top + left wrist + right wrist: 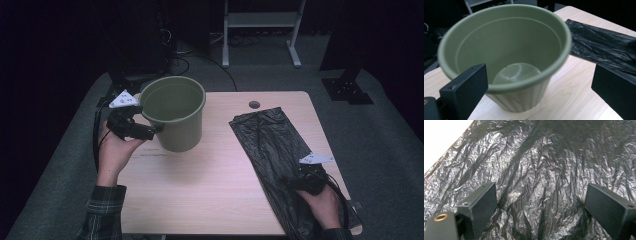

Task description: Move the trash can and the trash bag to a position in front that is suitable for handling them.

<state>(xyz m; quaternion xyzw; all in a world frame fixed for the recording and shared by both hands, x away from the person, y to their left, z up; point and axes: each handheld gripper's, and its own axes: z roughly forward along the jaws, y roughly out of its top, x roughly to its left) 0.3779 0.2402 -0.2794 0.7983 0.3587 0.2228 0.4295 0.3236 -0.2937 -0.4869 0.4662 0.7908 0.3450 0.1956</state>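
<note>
An empty olive-green plastic bucket (176, 112) stands upright on the back left of the light wooden table (210, 185). My left gripper (147, 131) is at the bucket's left side, jaws open, tips close to its wall. In the left gripper view the bucket (506, 42) lies between and beyond the wide-apart jaws of that gripper (537, 75). A crumpled black plastic bag (270, 142) lies flat along the table's right side. My right gripper (303, 181) hovers low over the bag's near end, open. The right gripper (541, 192) looks straight at the bag (544, 162) with nothing pinched.
A round cable hole (254, 105) sits in the tabletop near the back edge. A white frame stand (260, 22) and dark equipment are on the floor behind the table. Bare wood lies between bucket and bag.
</note>
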